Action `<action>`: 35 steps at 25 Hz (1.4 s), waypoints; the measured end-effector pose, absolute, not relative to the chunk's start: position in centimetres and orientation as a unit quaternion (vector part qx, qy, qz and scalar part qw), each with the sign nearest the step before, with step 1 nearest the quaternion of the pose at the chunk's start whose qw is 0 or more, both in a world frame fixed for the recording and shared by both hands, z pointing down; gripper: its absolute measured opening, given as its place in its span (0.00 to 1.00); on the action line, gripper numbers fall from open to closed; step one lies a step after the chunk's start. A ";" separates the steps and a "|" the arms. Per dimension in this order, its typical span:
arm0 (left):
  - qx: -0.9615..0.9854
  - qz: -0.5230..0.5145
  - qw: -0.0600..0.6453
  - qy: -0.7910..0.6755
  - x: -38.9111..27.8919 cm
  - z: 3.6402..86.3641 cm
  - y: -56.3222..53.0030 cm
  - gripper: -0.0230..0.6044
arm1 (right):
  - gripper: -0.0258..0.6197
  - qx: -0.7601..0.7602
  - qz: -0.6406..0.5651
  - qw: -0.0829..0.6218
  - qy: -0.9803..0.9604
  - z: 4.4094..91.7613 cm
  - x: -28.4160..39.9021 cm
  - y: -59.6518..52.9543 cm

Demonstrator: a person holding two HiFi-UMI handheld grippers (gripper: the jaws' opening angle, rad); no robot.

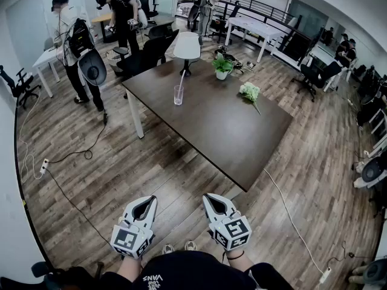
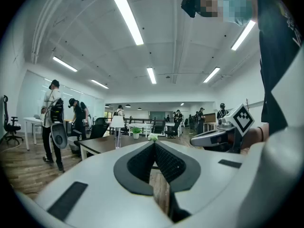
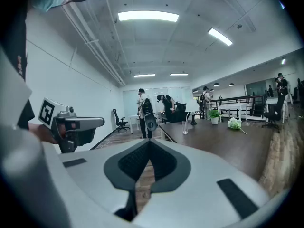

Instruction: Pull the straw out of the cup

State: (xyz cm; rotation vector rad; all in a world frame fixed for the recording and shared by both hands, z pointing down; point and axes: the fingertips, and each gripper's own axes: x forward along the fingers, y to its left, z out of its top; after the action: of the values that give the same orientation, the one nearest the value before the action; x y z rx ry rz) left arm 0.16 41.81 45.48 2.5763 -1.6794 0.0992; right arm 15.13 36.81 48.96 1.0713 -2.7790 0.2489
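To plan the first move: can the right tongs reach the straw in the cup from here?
Probably not yet: the right tongs are short of the table, the straw stands near its far end. Nothing blocks.

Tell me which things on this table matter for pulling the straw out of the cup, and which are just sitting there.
For the job: cup; straw standing in it; left gripper and right gripper, both shut and empty.

Just lying about: white lamp; potted plant; white flowers.

Lamp point(image 1: 187, 46), potted plant point(image 1: 222, 66), white flowers point(image 1: 249, 91)
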 end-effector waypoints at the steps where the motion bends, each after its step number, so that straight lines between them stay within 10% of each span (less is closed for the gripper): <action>1: 0.837 0.031 0.033 -0.546 0.2 45.5 41.8 0.05 | 0.07 0.358 0.083 0.076 -0.927 49.0 15.2 36.8; 35: 0.810 0.031 0.039 -0.584 2.0 46.8 37.7 0.05 | 0.07 0.322 0.075 0.077 -0.941 49.8 17.4 32.1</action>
State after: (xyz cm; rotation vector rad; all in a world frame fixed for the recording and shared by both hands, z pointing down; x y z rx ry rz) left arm 2.04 37.72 46.82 2.4846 -1.7911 0.0957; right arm 17.41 32.15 49.80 0.9657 -2.8191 0.2236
